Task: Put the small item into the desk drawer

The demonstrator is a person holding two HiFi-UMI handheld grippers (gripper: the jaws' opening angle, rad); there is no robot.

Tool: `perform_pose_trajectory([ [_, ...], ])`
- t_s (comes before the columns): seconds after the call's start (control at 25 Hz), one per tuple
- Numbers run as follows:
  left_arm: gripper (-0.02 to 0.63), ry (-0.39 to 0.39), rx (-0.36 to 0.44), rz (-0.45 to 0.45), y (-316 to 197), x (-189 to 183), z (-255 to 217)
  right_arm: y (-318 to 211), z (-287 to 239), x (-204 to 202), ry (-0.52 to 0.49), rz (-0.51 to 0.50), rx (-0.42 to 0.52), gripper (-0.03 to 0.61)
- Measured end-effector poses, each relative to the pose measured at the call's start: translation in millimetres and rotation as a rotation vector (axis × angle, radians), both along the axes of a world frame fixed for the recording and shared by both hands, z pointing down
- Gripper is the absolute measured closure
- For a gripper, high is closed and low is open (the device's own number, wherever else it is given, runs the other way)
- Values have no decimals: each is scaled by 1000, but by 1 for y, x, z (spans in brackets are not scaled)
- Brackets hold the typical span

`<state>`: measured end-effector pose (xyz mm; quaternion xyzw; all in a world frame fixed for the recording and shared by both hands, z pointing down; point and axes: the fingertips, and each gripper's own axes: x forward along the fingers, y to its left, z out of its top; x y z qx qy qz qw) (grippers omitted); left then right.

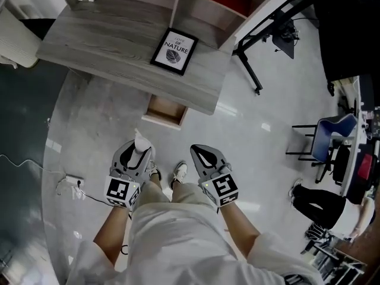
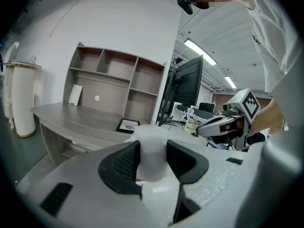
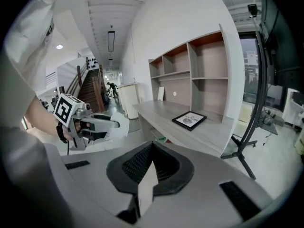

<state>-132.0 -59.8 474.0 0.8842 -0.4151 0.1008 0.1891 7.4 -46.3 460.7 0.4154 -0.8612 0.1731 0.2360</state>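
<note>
The desk (image 1: 113,46) fills the top of the head view. Its drawer (image 1: 161,121) stands pulled out from under the front edge, below the frame (image 1: 174,51), and looks bare inside. I judge the step in hand to be the carry: the drawer is already open and the item is not yet in it.

Both grippers hang in front of the person's legs, short of the drawer. The left gripper (image 1: 136,154) pinches the item (image 1: 141,140), a small white crumpled thing that pokes out past its tips. The right gripper (image 1: 200,153) is pressed together on nothing.

The next move, as I read it, calls for the left gripper to go forward and down until the item is over the drawer's mouth. It must stay clear of the desk's front edge. Then the jaws part, and the right gripper is free for the drawer front.

Only the head view shows the drawer's inside. The left gripper view shows the grip itself, with a ribbed pad on each side of the item, whose bulk hides the drawer. The right gripper view shows its own pads (image 3: 142,163) meeting with no gap, and the left gripper from the side, well apart from the desk's edge.
</note>
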Motion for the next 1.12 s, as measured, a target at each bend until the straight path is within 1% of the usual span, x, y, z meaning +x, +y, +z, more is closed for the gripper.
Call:
perform_pose_trajectory([
  [0.32,451,-35,17,23,-6,17,13,10,35,15,-34,34,-47,581],
  [0.56,451,-96,9,38,-5,20,40,7,67,17,-56,29,-72,580],
  [0.68,451,-131,36,42,-12,19,47,4,79,18,-65,24,-73,581],
  [0.76,451,-167,67,51,-18,21,49,2,85,19,-77,28,-74,581],
  [0.88,451,-220,103,80,-25,26,52,1,94,21,-95,30,-71,581],
  [1.0,451,-256,117,102,-36,33,58,-7,104,20,-102,20,-58,581],
  [1.12,451,-288,145,141,-47,41,64,-18,106,17,-114,21,-32,581],
])
